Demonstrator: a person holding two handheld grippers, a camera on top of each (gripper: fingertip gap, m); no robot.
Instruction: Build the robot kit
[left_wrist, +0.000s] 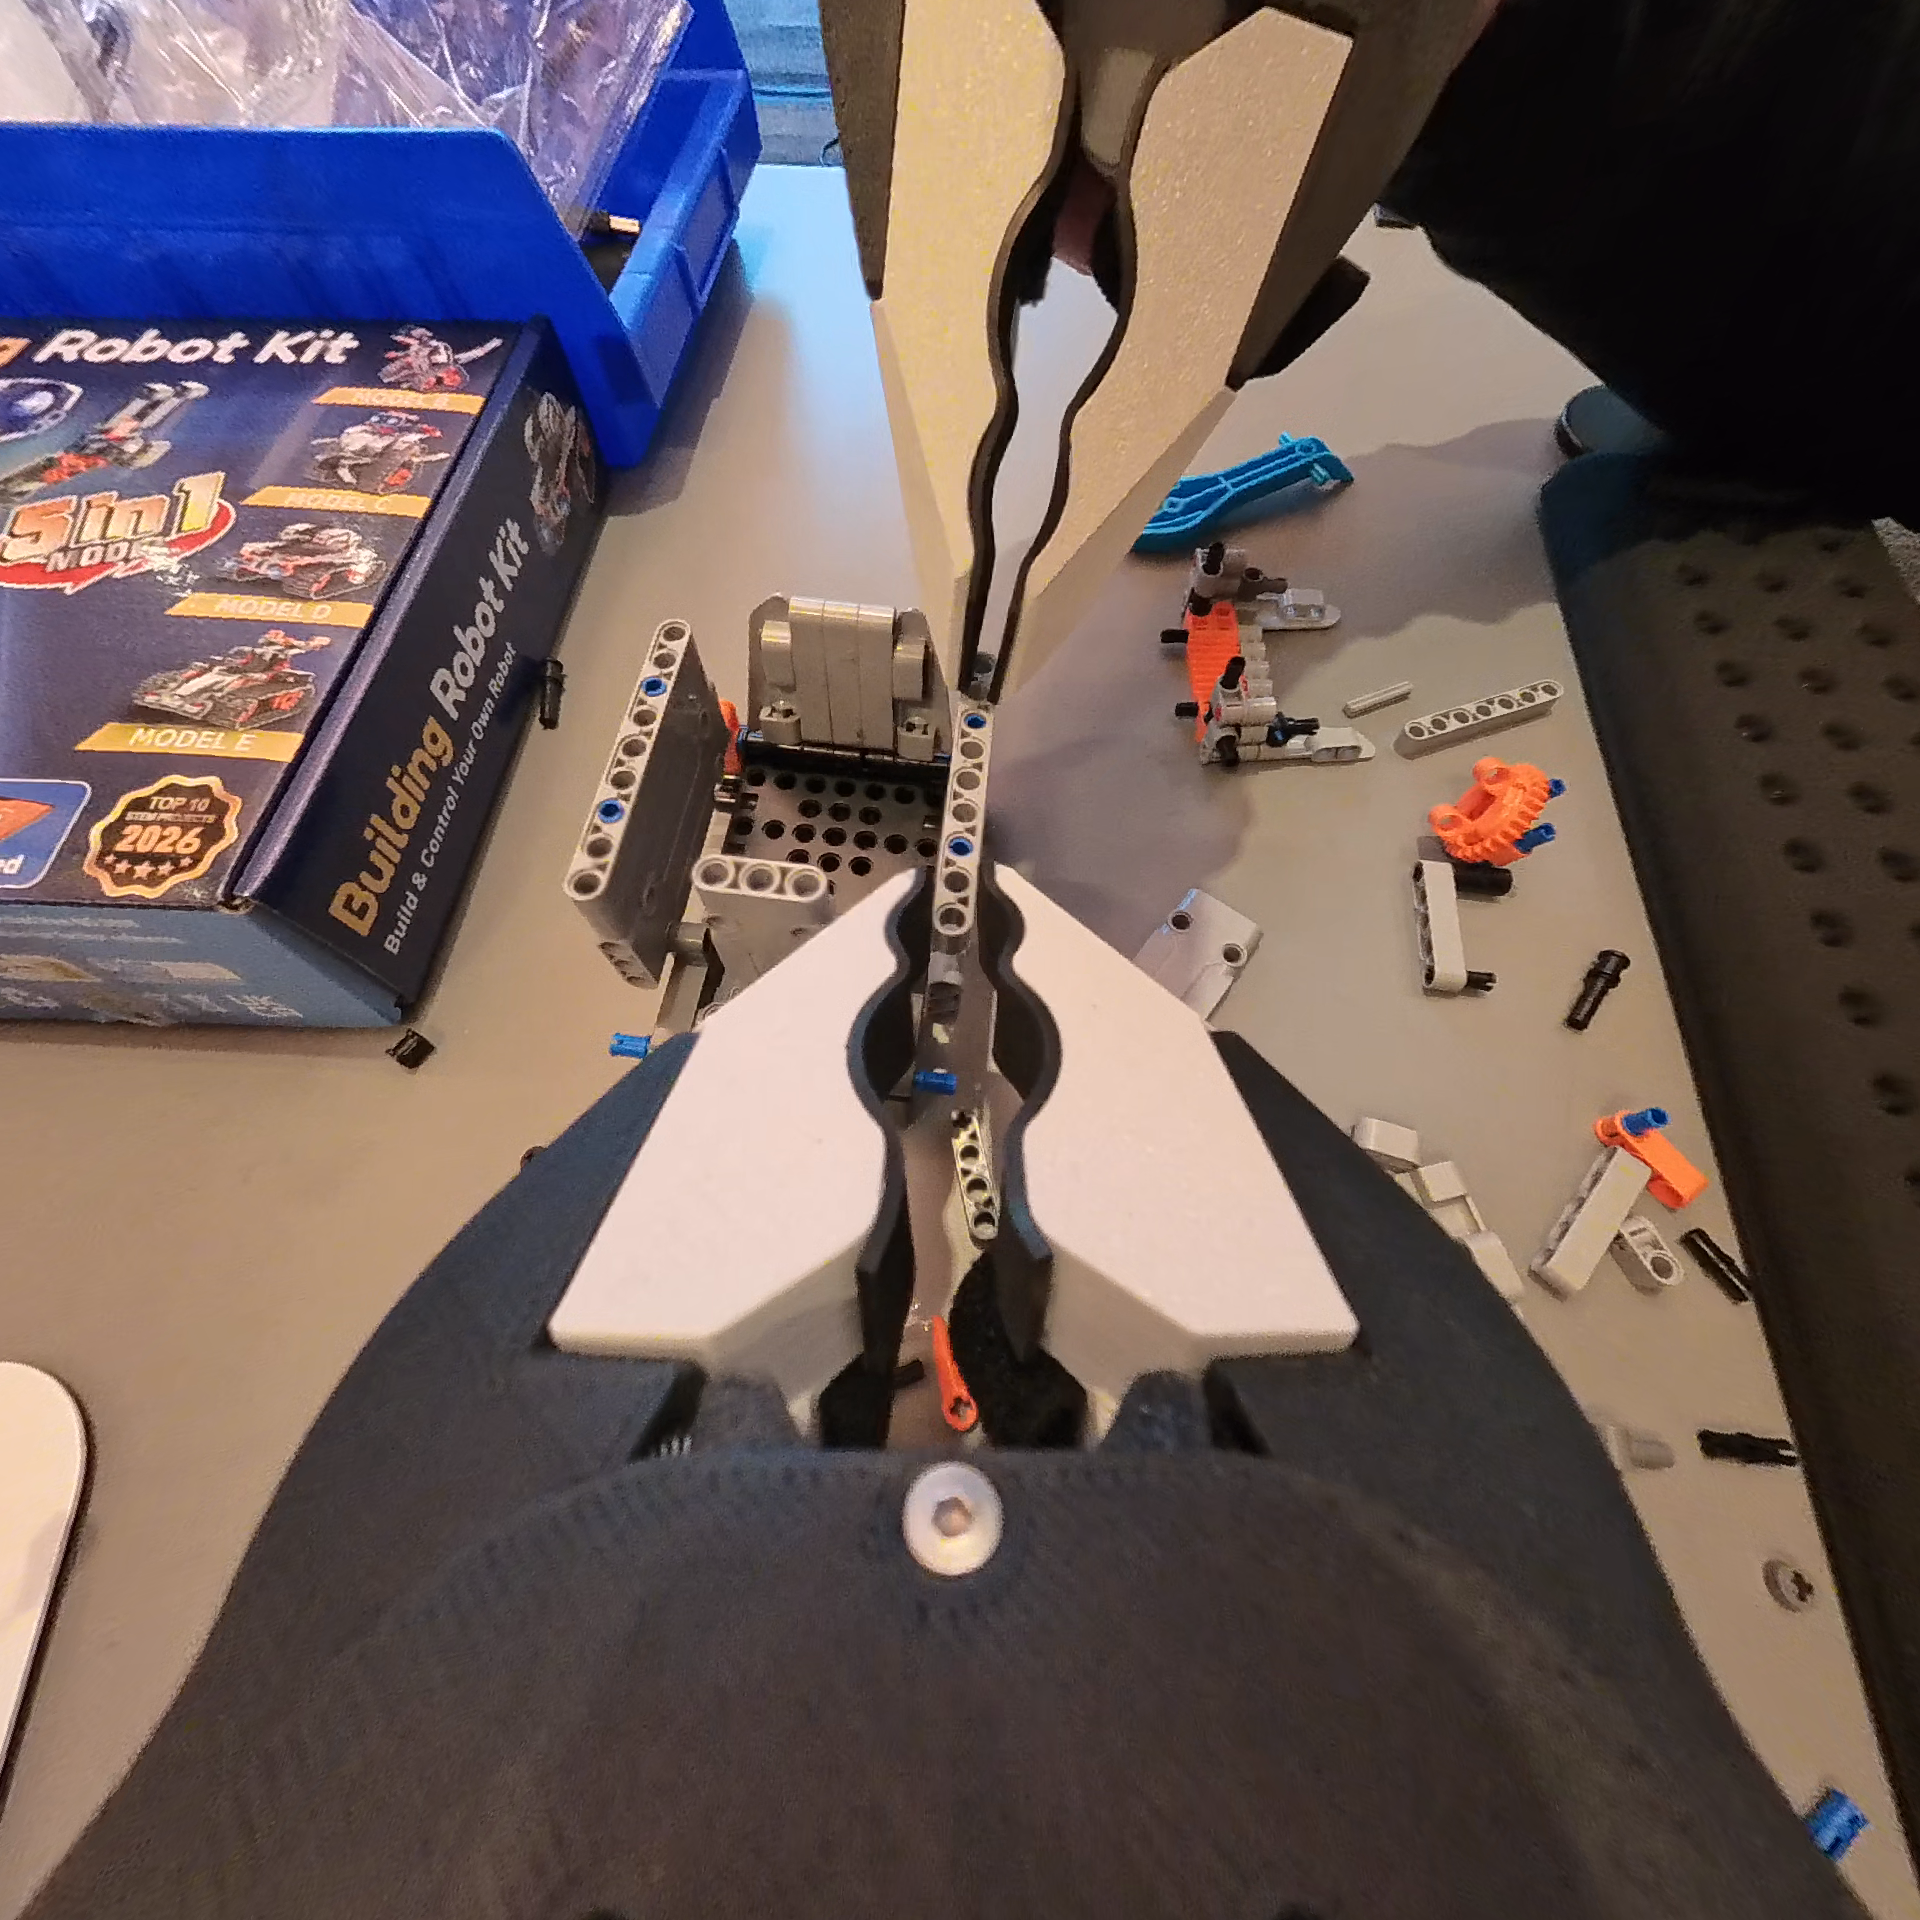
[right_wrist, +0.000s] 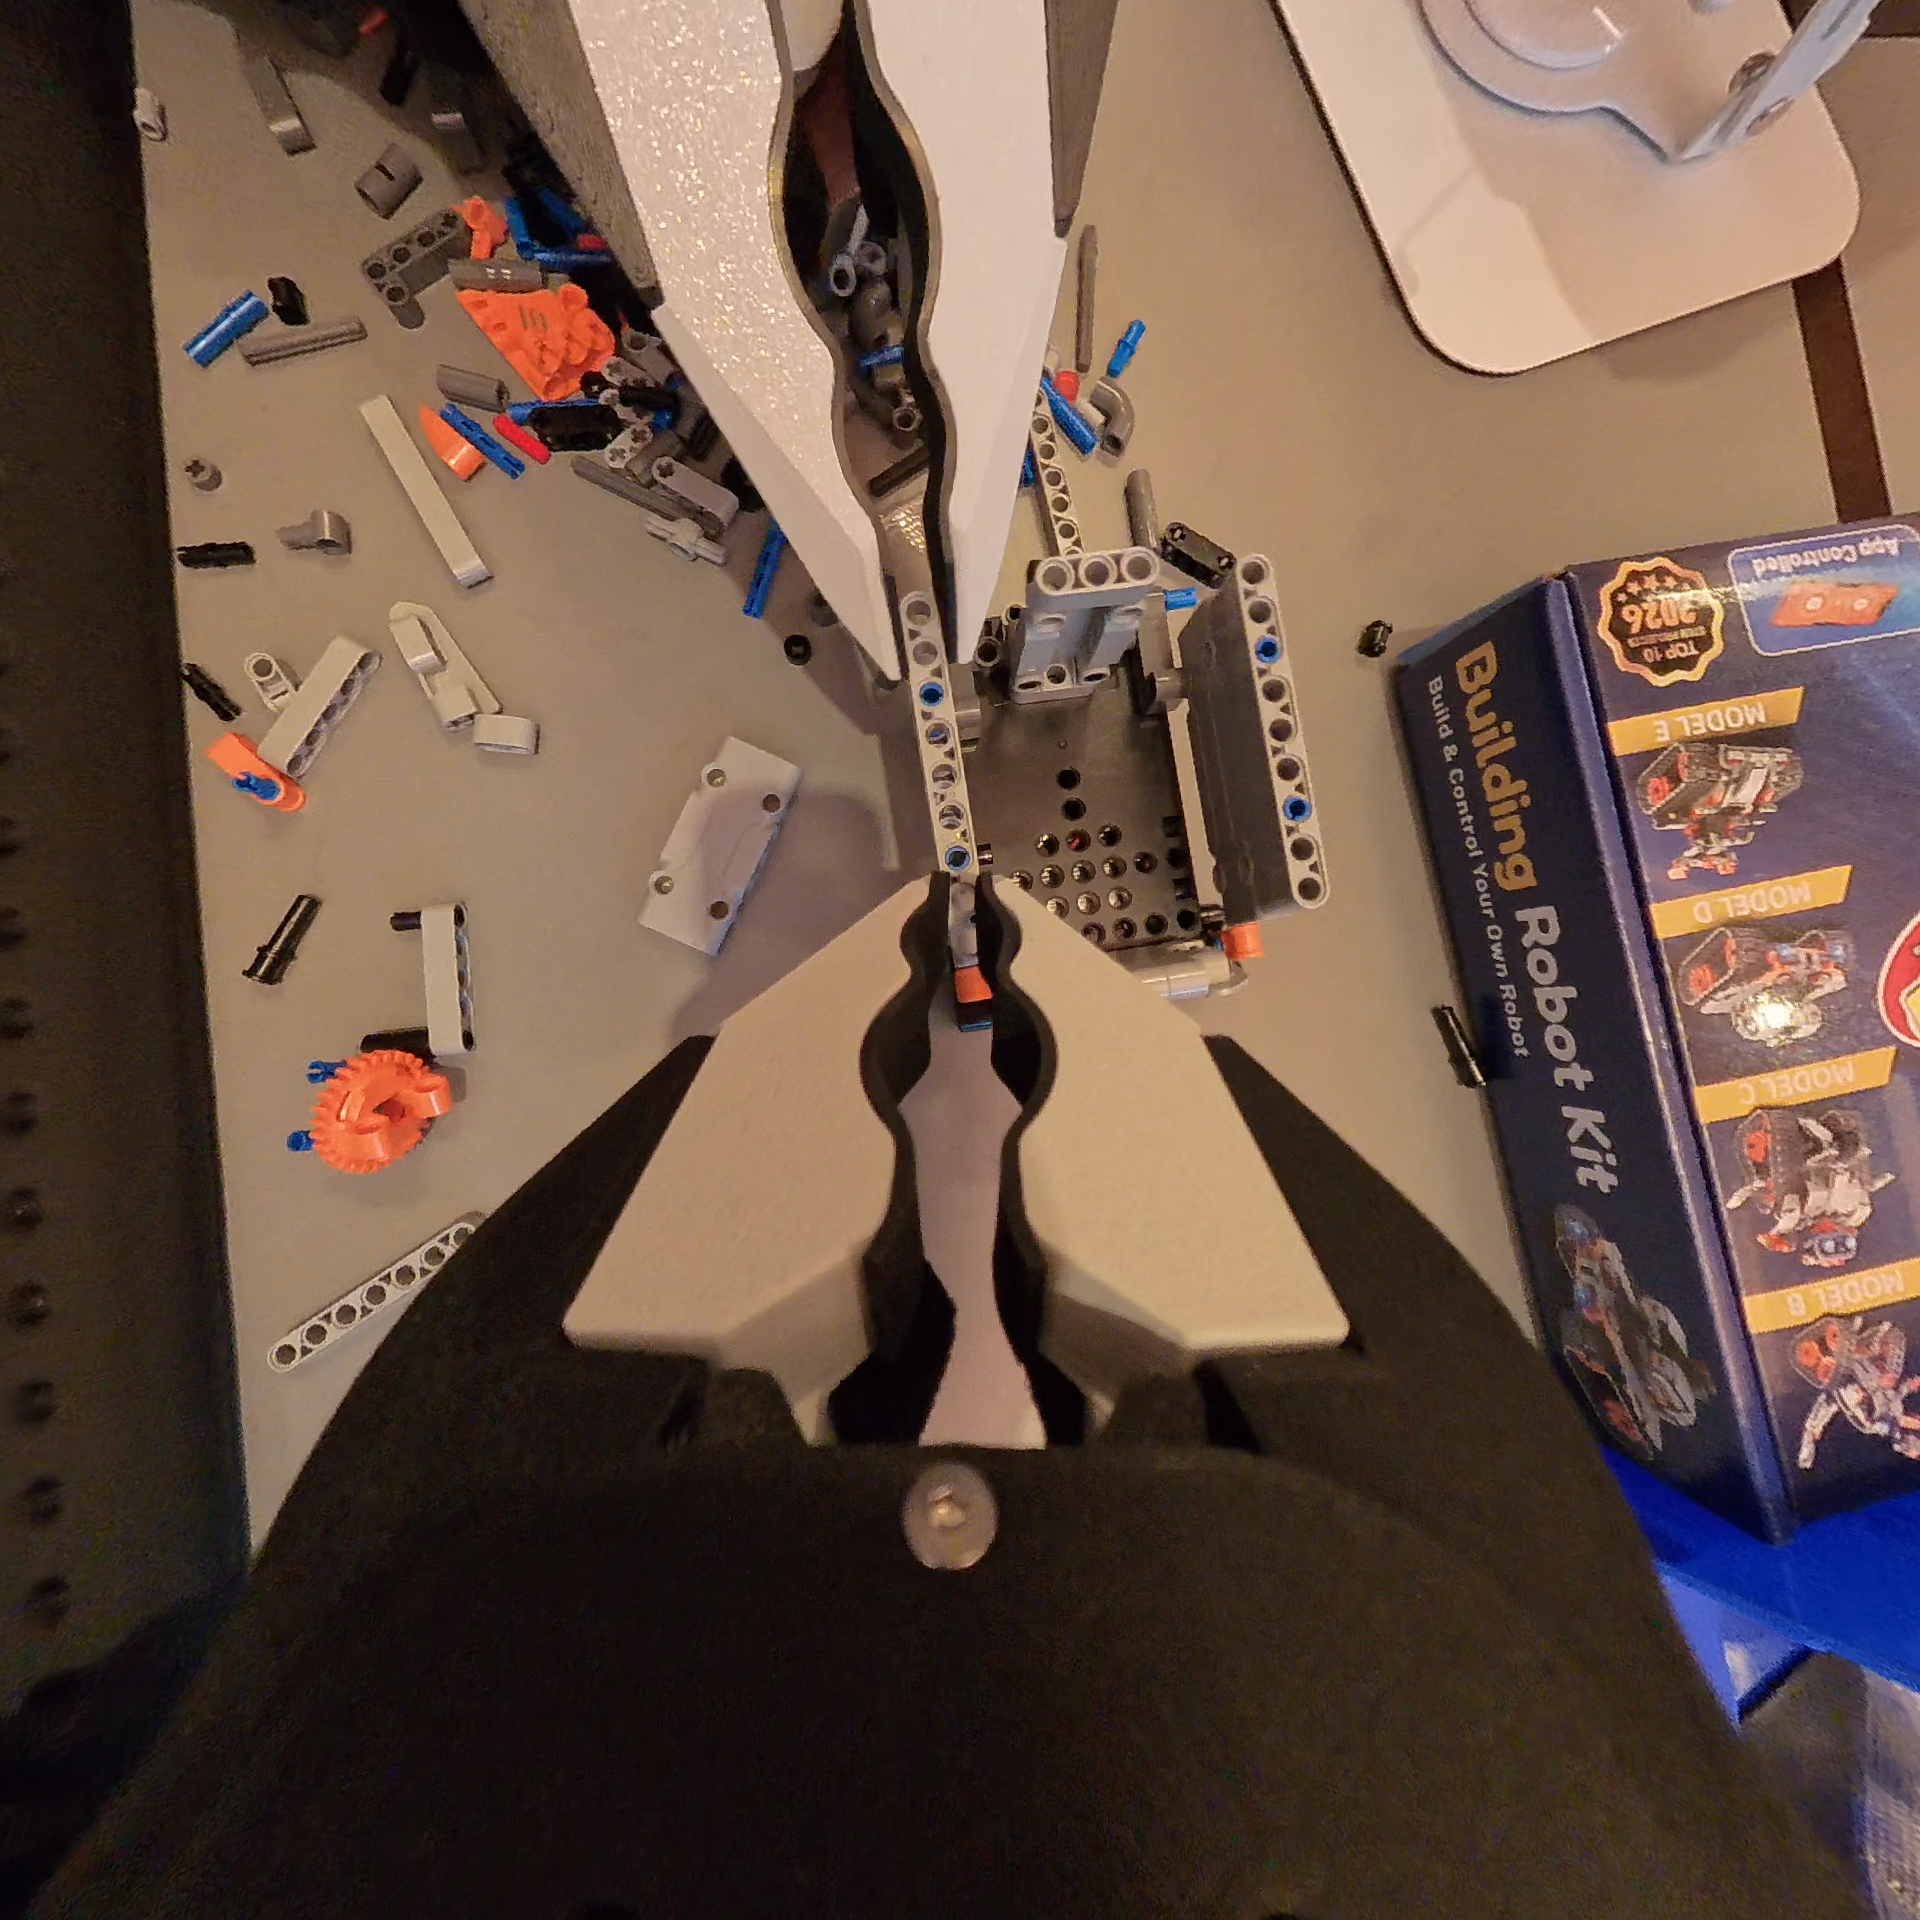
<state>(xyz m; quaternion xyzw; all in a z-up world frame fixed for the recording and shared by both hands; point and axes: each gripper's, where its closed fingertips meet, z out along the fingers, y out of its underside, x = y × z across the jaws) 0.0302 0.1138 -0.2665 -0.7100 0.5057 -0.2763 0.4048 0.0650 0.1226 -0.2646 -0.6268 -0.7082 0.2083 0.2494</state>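
Note:
A partly built grey brick model (left_wrist: 842, 821) stands on the grey table, and also shows in the right wrist view (right_wrist: 1081, 800). It has a dark holed plate, a motor block and a holed beam on each side. My left gripper (left_wrist: 954, 894) is shut on one end of the model's light grey side beam (left_wrist: 964, 800). My right gripper (right_wrist: 963, 883) is shut on the opposite end of that beam (right_wrist: 940, 748), over a small grey and orange part. Each gripper shows tip-down in the other's view: the right (left_wrist: 982, 686), the left (right_wrist: 940, 623).
A dark blue kit box (left_wrist: 260, 623) and a blue bin (left_wrist: 364, 229) lie beside the model. Loose parts are scattered on the other side: an orange gear (right_wrist: 379, 1107), a grey panel (right_wrist: 722, 842), beams and pins. A black perforated mat (left_wrist: 1766, 831) borders them. Some 5 cm of space lies between my two pairs of fingers. From either gripper's tips it is about 15 cm to the orange gear (right_wrist: 379, 1107). My left wrist view (left_wrist: 1494, 800) looks at it from another angle.

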